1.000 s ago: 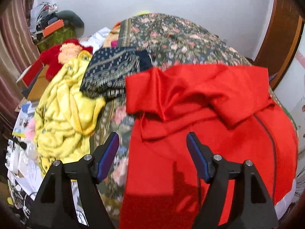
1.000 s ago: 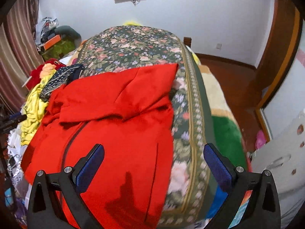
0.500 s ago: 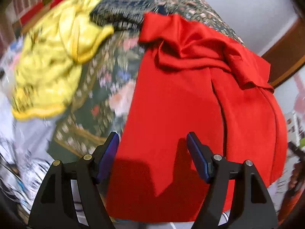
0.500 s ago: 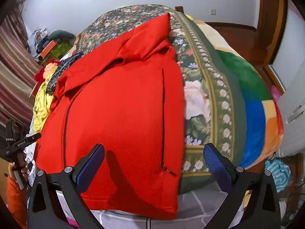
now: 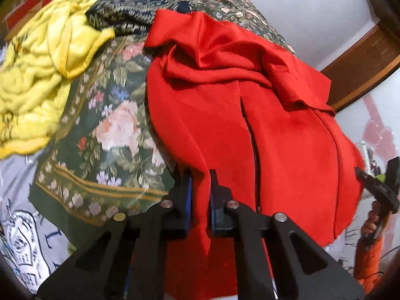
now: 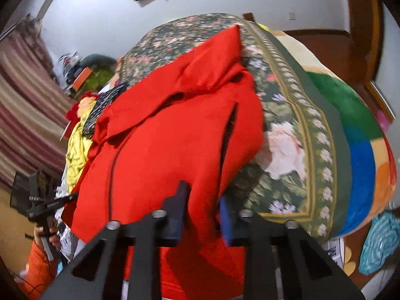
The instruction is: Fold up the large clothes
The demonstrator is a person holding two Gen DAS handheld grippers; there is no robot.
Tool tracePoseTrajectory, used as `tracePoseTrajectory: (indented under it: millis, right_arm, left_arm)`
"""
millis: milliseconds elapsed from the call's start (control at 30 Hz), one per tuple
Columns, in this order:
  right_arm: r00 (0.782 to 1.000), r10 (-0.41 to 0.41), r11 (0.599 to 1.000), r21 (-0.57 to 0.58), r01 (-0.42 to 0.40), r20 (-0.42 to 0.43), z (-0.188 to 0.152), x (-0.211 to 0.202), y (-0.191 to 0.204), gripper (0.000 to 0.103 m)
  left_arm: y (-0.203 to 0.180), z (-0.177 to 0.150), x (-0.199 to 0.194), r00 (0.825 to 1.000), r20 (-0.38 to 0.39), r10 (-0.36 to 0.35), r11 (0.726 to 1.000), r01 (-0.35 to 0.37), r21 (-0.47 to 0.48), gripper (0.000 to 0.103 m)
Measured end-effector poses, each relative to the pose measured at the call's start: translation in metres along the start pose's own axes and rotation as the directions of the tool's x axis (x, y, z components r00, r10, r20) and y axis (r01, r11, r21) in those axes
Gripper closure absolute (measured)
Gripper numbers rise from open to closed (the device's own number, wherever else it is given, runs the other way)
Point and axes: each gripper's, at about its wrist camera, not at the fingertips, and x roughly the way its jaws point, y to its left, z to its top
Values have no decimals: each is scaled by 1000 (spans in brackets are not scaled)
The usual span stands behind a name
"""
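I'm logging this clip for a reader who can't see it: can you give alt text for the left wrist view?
The left tongs are shut on the near hem of a red coat spread on a floral bedspread. A yellow blanket and a dark patterned cloth lie to the left.

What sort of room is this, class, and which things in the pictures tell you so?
Most likely a bedroom at home. A bed with a floral cover fills the view, clothes lie on it, such as the red garment and a yellow one, and striped curtains hang beside it.
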Motion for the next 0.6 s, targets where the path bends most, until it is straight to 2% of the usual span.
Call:
tracePoseTrajectory:
  millis: [133, 267, 433, 500, 600]
  right_arm:
    - [998, 8, 999, -39, -6, 59, 12, -5, 11, 93]
    - [993, 29, 998, -62, -22, 112, 34, -12, 18, 94]
    - [987, 20, 995, -95, -5, 158, 82, -14, 23, 94]
    - [984, 3, 995, -97, 15, 177, 107, -9, 22, 94]
    - [984, -17, 998, -64, 29, 177, 148, 8, 12, 94]
  left_arm:
    - [-17, 15, -18, 997, 81, 1, 999, -4, 42, 96]
    - [-35, 45, -46, 984, 180, -9, 998, -3, 66, 96]
    - [-45, 95, -61, 963, 269, -17, 997, -4, 80, 96]
    - [-50, 117, -59, 955, 296, -19, 996, -7, 87, 97]
    - [-49, 158, -42, 944, 328, 16, 998, -36, 54, 97]
